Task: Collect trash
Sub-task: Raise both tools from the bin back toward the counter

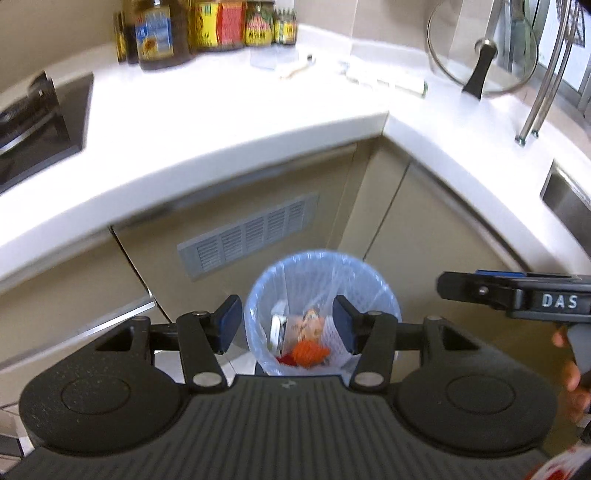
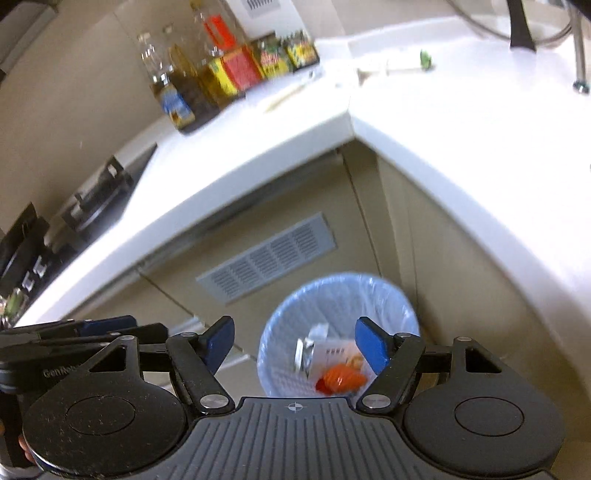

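Observation:
A round bin (image 1: 258,295) lined with a pale blue bag stands on the floor in the corner under the counter. Inside lie an orange scrap (image 1: 308,352), a printed packet (image 1: 306,325) and a metal can (image 1: 277,328). My left gripper (image 1: 288,323) hangs above the bin, open and empty. My right gripper (image 2: 295,343) is also above the bin (image 2: 343,280), open with nothing between its blue pads. Its fingers (image 1: 465,286) show side-on at the right of the left wrist view. A white strip with a green end (image 1: 391,83) and a pale stick (image 1: 295,68) lie on the counter.
The white L-shaped counter (image 1: 221,122) wraps around the bin. Bottles and jars (image 1: 207,26) stand at its back. A black hob (image 1: 33,125) is at left, a glass lid (image 1: 480,48) on a rack and a sink (image 1: 569,199) at right. A vent grille (image 1: 247,232) sits in the cabinet front.

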`<action>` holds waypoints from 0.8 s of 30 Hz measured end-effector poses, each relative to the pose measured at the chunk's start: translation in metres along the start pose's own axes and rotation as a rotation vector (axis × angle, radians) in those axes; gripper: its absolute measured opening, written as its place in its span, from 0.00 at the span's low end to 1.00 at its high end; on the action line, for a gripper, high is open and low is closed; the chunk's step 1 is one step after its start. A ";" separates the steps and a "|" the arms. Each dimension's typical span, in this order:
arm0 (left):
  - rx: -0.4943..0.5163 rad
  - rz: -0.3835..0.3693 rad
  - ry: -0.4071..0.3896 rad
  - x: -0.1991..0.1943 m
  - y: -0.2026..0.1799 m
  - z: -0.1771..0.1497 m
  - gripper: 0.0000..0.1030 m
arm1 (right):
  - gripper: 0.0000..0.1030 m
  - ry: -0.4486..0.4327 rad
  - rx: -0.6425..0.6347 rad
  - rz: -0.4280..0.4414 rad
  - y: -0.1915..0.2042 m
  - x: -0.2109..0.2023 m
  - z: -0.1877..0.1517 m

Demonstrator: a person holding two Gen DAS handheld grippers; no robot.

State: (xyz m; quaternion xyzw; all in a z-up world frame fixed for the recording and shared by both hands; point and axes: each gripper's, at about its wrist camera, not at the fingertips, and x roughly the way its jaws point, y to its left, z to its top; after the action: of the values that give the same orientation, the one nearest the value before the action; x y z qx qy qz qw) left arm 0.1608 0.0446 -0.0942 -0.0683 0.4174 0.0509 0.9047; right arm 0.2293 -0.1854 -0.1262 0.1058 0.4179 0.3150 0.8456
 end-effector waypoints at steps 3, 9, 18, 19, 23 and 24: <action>0.010 0.002 -0.038 -0.007 0.002 0.015 0.51 | 0.72 -0.037 -0.005 -0.012 -0.003 -0.013 0.010; 0.046 -0.008 -0.114 -0.008 0.007 0.053 0.51 | 0.74 -0.118 -0.006 -0.068 -0.014 -0.022 0.039; 0.114 -0.044 -0.174 0.025 0.012 0.130 0.51 | 0.74 -0.226 0.029 -0.147 -0.026 -0.012 0.100; 0.121 -0.049 -0.178 0.030 0.013 0.139 0.51 | 0.74 -0.234 0.032 -0.151 -0.026 -0.009 0.107; 0.149 -0.063 -0.193 0.054 0.015 0.174 0.51 | 0.74 -0.266 0.025 -0.167 -0.026 0.010 0.138; 0.154 -0.067 -0.197 0.060 0.016 0.183 0.51 | 0.74 -0.275 0.017 -0.171 -0.026 0.015 0.145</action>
State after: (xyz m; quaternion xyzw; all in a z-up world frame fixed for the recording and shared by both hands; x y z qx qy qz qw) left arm 0.3342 0.0931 -0.0240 -0.0070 0.3267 -0.0050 0.9451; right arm 0.3598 -0.1837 -0.0562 0.1190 0.3083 0.2208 0.9176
